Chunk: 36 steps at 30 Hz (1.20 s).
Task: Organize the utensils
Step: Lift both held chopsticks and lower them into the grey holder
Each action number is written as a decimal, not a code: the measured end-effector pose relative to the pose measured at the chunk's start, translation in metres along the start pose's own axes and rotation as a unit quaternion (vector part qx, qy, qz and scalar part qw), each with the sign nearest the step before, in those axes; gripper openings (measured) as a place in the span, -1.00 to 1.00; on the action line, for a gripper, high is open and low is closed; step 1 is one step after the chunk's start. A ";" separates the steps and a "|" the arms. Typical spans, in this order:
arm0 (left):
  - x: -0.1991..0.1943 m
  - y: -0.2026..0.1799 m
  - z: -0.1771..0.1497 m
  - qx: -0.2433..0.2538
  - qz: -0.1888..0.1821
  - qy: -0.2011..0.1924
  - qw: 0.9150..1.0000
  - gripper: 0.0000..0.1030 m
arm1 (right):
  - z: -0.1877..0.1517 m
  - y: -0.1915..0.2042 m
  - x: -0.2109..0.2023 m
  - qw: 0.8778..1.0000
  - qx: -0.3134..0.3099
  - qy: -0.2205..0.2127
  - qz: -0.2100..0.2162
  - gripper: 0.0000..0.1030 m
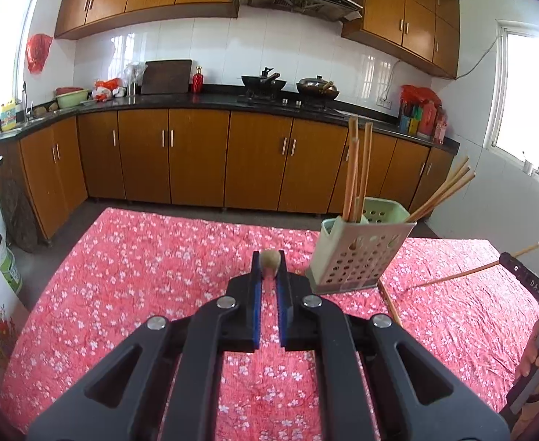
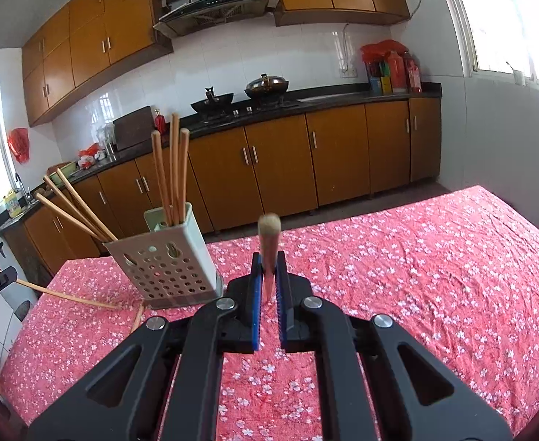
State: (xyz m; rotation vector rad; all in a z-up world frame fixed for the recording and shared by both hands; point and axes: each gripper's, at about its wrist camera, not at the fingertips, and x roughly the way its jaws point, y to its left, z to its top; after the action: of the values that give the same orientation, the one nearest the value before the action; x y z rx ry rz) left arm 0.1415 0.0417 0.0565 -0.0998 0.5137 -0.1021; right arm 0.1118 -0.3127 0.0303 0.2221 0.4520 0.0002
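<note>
one chopstick (image 2: 268, 242) pinched between each gripper's fingers (image 2: 256, 286).

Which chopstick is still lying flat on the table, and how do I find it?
Find the table's pink flowered cloth, then the pale green holder standing on it. By the holder's base lies one chopstick. It alone lies flat; the others stand in the holder or are gripped.

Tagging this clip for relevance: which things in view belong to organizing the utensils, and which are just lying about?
Part of the job:
- chopstick clamped in the left claw
- chopstick clamped in the right claw
- green holder, chopsticks already standing in it
- loose chopstick on the tablecloth

Just lying about:
- woks on the stove
- cutting board
- red bottle
</note>
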 end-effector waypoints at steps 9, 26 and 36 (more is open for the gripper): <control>-0.030 -0.027 0.040 0.013 -0.041 -0.047 0.998 -0.85 | 0.050 0.032 -0.026 0.997 -0.016 -0.058 0.052 -0.85; -0.020 -0.091 0.146 -0.020 -0.048 -0.183 0.982 -0.85 | 0.129 0.094 -0.016 0.972 -0.021 -0.218 0.082 -0.85; 0.042 -0.091 0.134 -0.025 -0.054 -0.166 0.984 -0.85 | 0.096 0.102 0.054 0.983 -0.019 -0.173 0.062 -0.85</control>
State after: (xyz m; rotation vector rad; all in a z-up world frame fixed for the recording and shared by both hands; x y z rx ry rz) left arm 0.2379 -0.0441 0.1630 -0.1901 0.1777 -0.1750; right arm 0.2067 -0.2307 0.1131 0.2069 0.0903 0.0916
